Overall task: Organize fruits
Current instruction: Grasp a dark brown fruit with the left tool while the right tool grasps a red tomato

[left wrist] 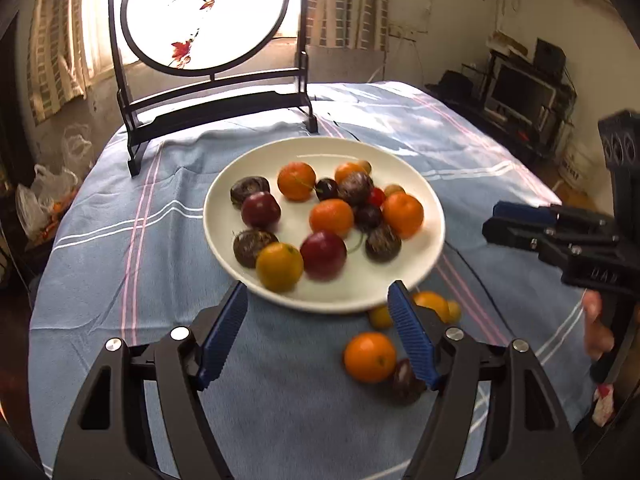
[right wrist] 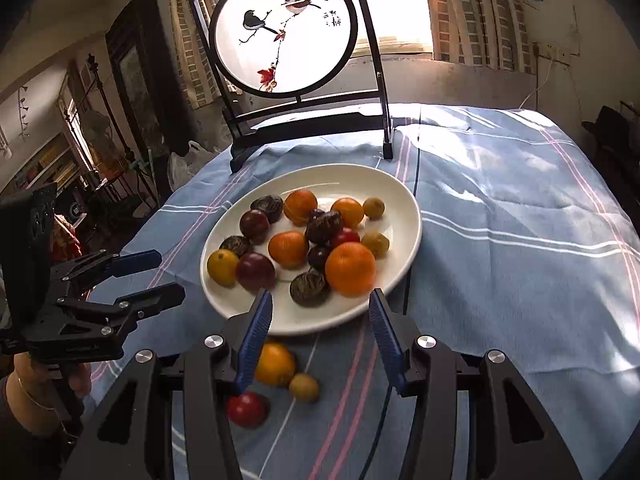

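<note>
A white plate (left wrist: 248, 168) (right wrist: 404, 208) sits mid-table on the blue striped cloth, holding several oranges, dark red plums and brown wrinkled fruits. In front of it, loose on the cloth, lie an orange (left wrist: 370, 356) (right wrist: 274, 362), a dark plum (left wrist: 404, 380), a red plum (right wrist: 247, 408) and a small yellow fruit (right wrist: 304, 387). My left gripper (left wrist: 318, 286) (right wrist: 172, 274) hovers at the plate's near rim, open, nothing between its fingers. My right gripper (right wrist: 321, 294) (left wrist: 490, 220) is also open and empty, above the near rim, with the loose fruits below it.
A round painted screen with birds on a black stand (left wrist: 216, 104) (right wrist: 308, 120) stands at the table's far edge behind the plate. Plastic bags (left wrist: 44, 200) lie on the floor to the left. A TV unit (left wrist: 520, 96) stands by the far wall.
</note>
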Tool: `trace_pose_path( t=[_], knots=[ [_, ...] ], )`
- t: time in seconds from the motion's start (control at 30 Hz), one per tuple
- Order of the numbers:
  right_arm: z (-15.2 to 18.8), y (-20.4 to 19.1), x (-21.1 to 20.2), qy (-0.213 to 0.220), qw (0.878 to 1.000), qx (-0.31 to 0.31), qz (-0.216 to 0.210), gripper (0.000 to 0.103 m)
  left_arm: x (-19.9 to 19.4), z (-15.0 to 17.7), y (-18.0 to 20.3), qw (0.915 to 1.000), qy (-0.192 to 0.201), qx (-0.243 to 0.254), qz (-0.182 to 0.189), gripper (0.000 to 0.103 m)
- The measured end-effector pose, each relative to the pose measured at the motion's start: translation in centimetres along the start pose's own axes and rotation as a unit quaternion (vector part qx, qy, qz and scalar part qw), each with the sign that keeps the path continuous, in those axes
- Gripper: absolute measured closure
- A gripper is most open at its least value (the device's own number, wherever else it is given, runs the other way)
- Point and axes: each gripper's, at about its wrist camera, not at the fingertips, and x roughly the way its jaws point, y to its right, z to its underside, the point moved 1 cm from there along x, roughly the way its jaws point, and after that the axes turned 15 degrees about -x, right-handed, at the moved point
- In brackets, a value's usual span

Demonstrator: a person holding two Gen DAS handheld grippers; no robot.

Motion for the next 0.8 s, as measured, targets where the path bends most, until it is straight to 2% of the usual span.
trace_pose_path(
  t=[0.1,0.2,0.27,0.37,0.43,0.5,0.53,0.8],
  knots=[
    [3.1,-0.4,-1.7,-0.001,1.0,0.01,0.001,0.052,0.0,3.7,1.7,0.9986,-0.012,0.049,-0.013,0.032],
    [5.2,-0.9,-2.8,-0.001,1.0,0.021,-0.004,0.052,0.5,5.7,2.0,0.9987,-0.024,0.043,-0.015,0.033],
    [6.4,-1.4,-3.3,-0.003,1.0,0.023,-0.011,0.052,0.4,6.3,2.3,0.9991,-0.024,0.034,-0.002,0.041],
    [7.6,-1.8,-3.5,-0.007,0.999,0.026,-0.016,0.052,0.5,7.0,3.3,0.999,-0.025,0.036,0.01,0.048],
    [8.0,-2.0,-3.5,-0.009,0.999,0.025,-0.019,0.052,1.5,7.5,4.0,0.9981,-0.039,0.047,0.001,0.056],
    [8.2,-2.0,-3.5,-0.008,1.0,0.023,-0.015,0.052,2.7,7.6,4.1,0.9973,-0.063,0.037,0.0,0.059],
    [8.4,-1.9,-3.5,-0.007,1.0,0.024,-0.014,0.052,3.1,7.3,3.8,0.9969,-0.074,0.024,0.01,0.072],
    [9.3,-1.3,-3.0,-0.006,0.999,0.041,-0.028,0.052,3.7,5.9,3.8,0.9977,-0.064,-0.013,0.021,0.074]
  ],
)
